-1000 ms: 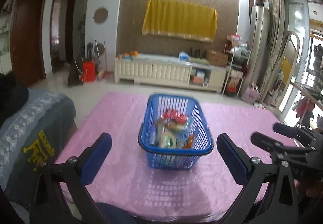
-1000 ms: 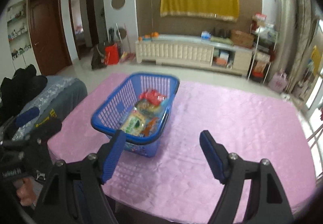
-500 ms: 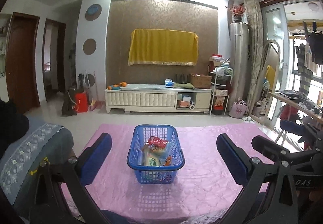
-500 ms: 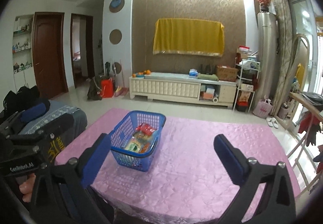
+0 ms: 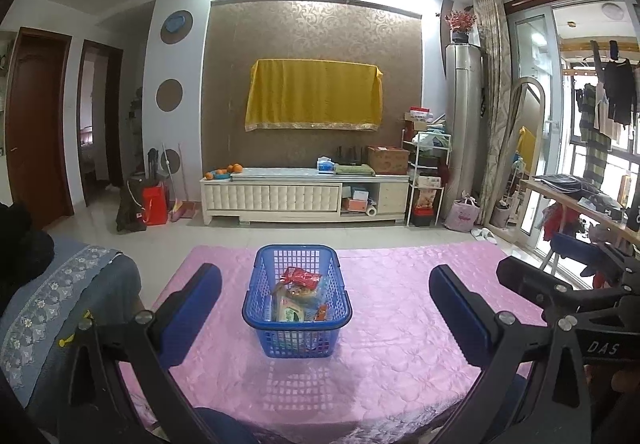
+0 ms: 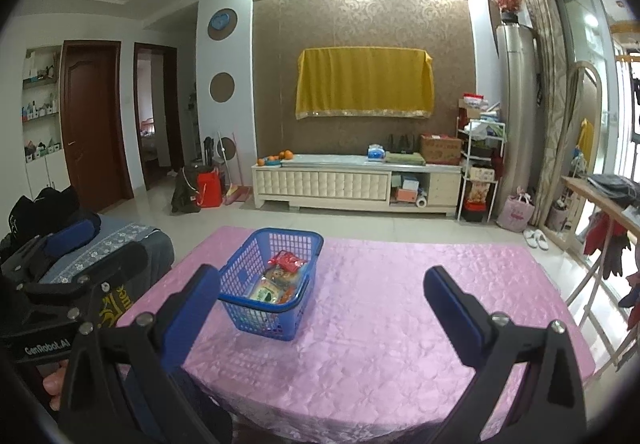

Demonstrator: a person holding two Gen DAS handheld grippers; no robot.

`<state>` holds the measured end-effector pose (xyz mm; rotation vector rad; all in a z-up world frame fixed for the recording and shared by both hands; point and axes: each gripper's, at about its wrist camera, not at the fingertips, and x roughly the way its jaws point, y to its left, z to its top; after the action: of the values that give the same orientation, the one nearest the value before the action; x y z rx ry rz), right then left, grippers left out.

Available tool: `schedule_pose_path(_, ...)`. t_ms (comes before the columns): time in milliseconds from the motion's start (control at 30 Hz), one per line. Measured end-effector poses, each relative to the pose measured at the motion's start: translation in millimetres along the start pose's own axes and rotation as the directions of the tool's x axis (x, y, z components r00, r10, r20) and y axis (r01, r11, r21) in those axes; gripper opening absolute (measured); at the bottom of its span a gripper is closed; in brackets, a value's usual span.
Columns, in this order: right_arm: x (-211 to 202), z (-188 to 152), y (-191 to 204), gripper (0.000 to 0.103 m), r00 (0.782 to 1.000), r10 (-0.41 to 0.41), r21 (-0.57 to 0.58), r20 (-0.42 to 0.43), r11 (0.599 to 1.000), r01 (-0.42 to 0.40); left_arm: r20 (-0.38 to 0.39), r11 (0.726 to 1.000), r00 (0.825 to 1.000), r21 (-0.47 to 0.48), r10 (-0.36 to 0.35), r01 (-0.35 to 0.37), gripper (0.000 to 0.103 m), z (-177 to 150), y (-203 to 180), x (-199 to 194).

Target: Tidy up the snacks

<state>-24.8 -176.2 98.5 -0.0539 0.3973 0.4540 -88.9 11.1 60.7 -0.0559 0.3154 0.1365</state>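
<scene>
- Blue basket [image 5: 297,302] sits on the pink-clothed desk [image 5: 400,344], snack packets [image 5: 298,294] inside (red one on top).
- Left hand-held gripper [image 5: 324,308] spread wide, nothing between its pads, well short of the basket.
- Right hand-held gripper [image 6: 322,306] likewise wide apart and empty, basket off to its left.

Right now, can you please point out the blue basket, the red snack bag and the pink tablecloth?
blue basket [image 5: 297,324]: left wrist view, front rim.
red snack bag [image 5: 301,277]: left wrist view, middle of the bag, on top inside the basket.
pink tablecloth [image 6: 400,324]: right wrist view, bare cloth right of the basket.
</scene>
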Motion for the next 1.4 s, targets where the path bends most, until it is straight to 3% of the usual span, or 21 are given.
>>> schedule_pose_path(1400, -6.2, -2.6, 8.7, 0.103, 0.999, -0.002, 0.013, -0.033, 1.000, 0.002, -0.047, 1.000, 0.999, -0.025, -0.010, 0.009, 0.103, -6.4, 2.9, -6.8)
